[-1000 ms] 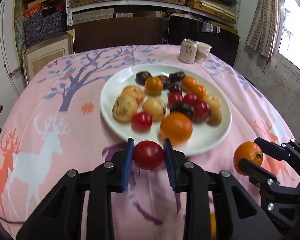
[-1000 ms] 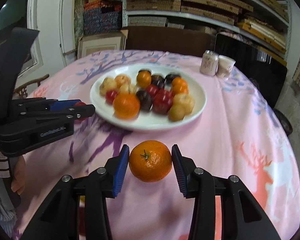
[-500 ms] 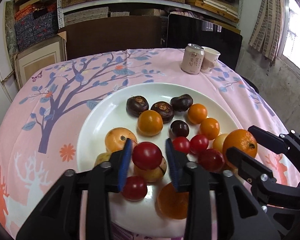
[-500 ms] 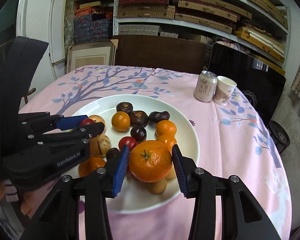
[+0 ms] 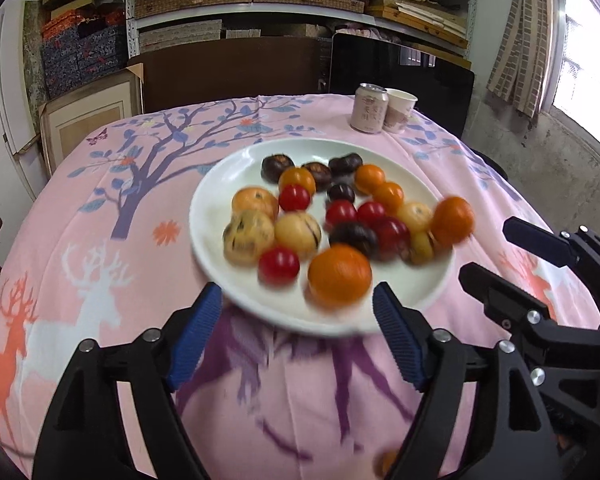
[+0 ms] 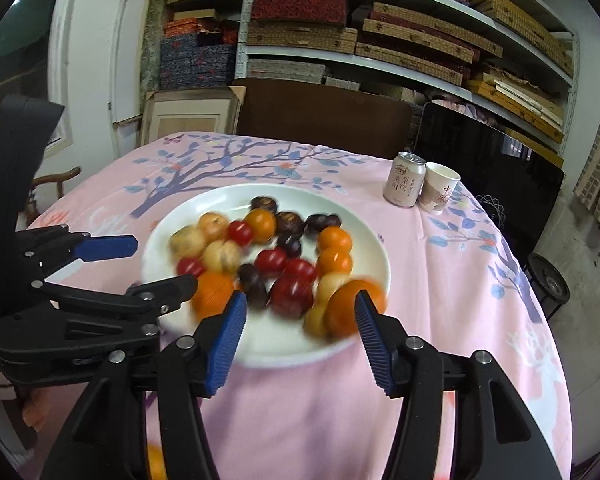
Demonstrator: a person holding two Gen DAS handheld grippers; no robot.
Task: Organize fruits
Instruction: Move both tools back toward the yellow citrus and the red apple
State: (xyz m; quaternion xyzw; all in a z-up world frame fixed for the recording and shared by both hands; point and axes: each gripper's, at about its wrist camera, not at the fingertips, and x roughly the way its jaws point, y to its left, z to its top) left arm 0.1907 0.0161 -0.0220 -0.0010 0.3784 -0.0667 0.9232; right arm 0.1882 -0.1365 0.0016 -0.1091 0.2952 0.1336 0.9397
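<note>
A white plate point(image 5: 220, 216) point(image 6: 364, 236) on the pink tablecloth holds several fruits: oranges, red tomatoes, dark chestnut-like ones and pale yellow ones. One red tomato point(image 5: 295, 197) lies among them near the middle. An orange point(image 5: 452, 222) point(image 6: 352, 306) rests at the plate's right edge, blurred. My left gripper point(image 5: 296, 338) point(image 6: 162, 264) hovers at the plate's near rim, its jaws opening with nothing between them. My right gripper point(image 6: 300, 340) point(image 5: 486, 250) is beside the plate's right rim, its jaws opening too. The orange lies just past its right fingertip, untouched.
A drink can point(image 5: 369, 108) point(image 6: 404, 184) and a paper cup point(image 5: 398, 110) point(image 6: 440, 194) stand at the table's far right. Behind the table are a brown chair back, a black panel and shelves of boxes. A small orange thing point(image 5: 384, 462) shows low under the grippers.
The left gripper let go of the red tomato onto the plate and the right let go of the orange at the plate's edge. Both jaws spread and drew back towards the near rim.
</note>
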